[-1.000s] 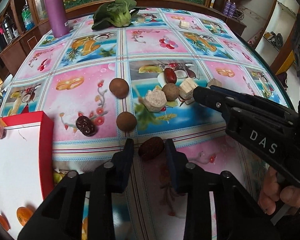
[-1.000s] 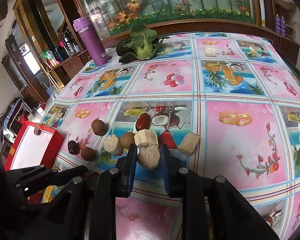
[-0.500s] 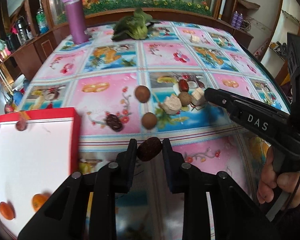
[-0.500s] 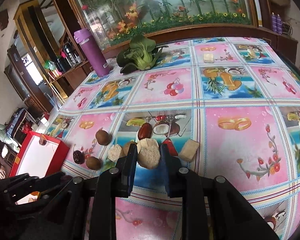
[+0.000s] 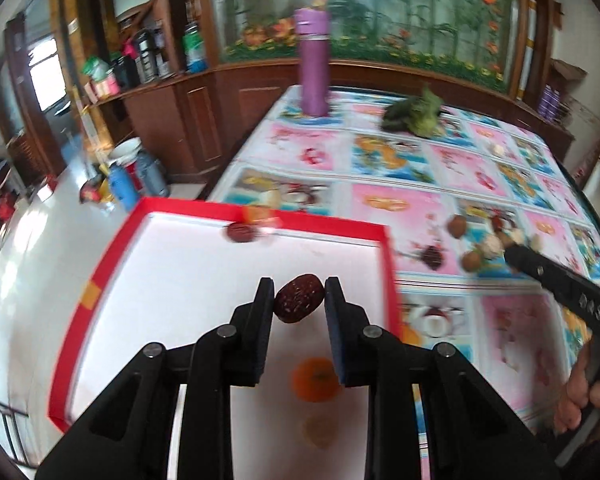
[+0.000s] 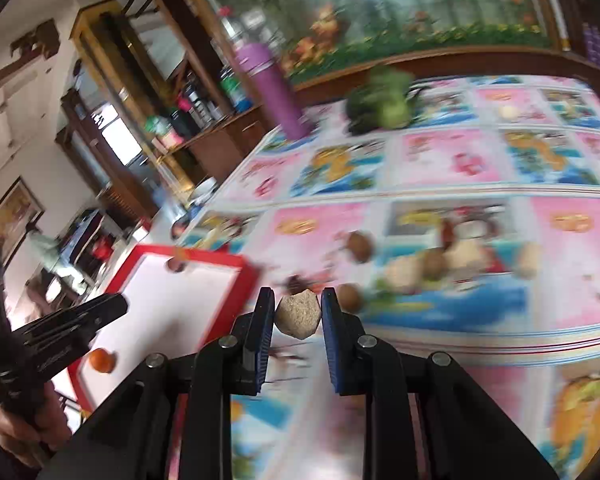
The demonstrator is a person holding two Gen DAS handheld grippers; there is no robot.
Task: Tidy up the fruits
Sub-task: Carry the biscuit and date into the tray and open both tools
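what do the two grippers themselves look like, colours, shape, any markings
Both are black handheld two-finger tools. The left gripper has flat black paddle fingers on angular black linkages with round silver pivot bolts. The right gripper is built the same, but its inner pads look dark blue. Seen from the left wrist view, its long black body carries blurred pale lettering. No cables or sleeves are clearly visible.

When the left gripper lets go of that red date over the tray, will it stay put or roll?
The date is oval and smooth-skinned, so it may roll briefly. The tray has a raised red rim that should stop it. It looks small and firm, pinched without visible squashing, so a short drop probably won't hurt it.
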